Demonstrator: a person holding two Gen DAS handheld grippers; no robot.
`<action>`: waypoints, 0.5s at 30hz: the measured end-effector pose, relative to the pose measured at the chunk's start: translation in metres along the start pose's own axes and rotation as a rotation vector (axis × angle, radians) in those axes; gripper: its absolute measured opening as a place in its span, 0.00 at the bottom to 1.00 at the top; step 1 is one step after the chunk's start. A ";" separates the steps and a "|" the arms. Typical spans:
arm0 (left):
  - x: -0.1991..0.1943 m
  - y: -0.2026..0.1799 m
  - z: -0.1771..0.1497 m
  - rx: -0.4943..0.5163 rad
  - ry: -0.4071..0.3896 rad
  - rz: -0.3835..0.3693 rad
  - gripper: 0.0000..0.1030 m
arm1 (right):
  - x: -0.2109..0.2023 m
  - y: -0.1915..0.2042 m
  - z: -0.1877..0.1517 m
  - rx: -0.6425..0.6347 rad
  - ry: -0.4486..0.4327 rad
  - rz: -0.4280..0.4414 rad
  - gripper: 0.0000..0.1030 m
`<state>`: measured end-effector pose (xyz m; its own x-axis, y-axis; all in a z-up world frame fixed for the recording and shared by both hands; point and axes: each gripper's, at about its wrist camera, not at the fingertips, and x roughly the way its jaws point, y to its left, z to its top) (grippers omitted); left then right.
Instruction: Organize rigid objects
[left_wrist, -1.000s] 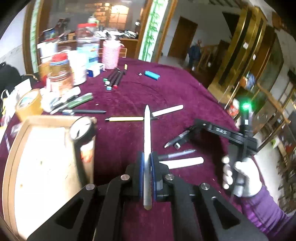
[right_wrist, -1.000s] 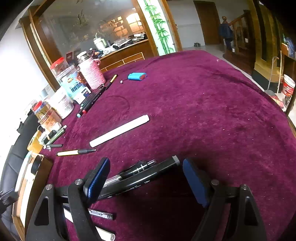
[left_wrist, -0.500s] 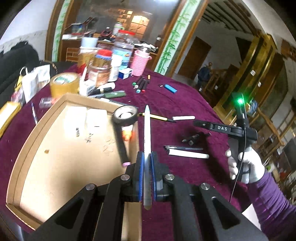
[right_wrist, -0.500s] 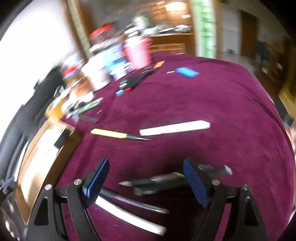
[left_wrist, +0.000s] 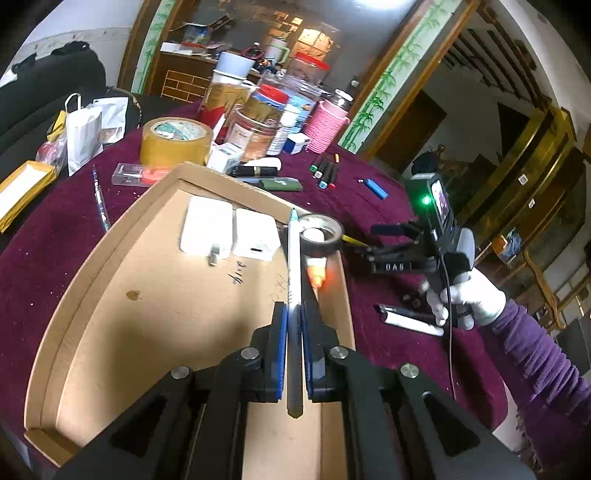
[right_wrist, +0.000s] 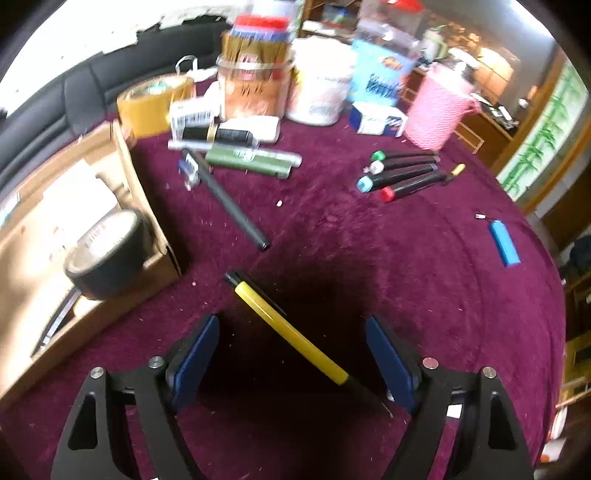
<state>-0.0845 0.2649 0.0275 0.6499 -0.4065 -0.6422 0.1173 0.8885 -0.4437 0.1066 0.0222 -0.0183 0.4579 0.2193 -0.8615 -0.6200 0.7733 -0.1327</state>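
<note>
Left gripper (left_wrist: 294, 325): clamped on a white pen (left_wrist: 293, 291), above the cardboard tray (left_wrist: 110, 280).
Right gripper (right_wrist: 291, 354): jaws wide; a yellow pen (right_wrist: 291, 338) lies between them, untouched.
Surface: maroon cloth (right_wrist: 406, 258), jars (right_wrist: 255, 74) beyond.

White letters "DAS" on the black crossbar of the right gripper (left_wrist: 391, 266), left wrist view. A few dark handwritten strokes on the floor of the cardboard box (left_wrist: 236, 277), not legible. Printed labels on jars (right_wrist: 255, 79) and a blue packet (right_wrist: 380, 79) at the table's far edge, too blurred to read.
</note>
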 end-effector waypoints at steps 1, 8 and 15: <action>0.001 0.002 0.001 -0.006 0.000 -0.001 0.07 | 0.003 -0.006 -0.001 0.022 0.011 0.045 0.73; 0.018 0.013 0.005 -0.036 0.027 -0.009 0.07 | 0.003 -0.036 -0.004 0.158 0.005 0.126 0.18; 0.010 0.012 0.004 -0.033 0.011 0.015 0.07 | -0.013 -0.049 -0.015 0.292 -0.044 0.138 0.09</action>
<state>-0.0733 0.2726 0.0183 0.6428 -0.3958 -0.6558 0.0824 0.8869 -0.4545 0.1215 -0.0279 -0.0082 0.4136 0.3547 -0.8385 -0.4720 0.8711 0.1357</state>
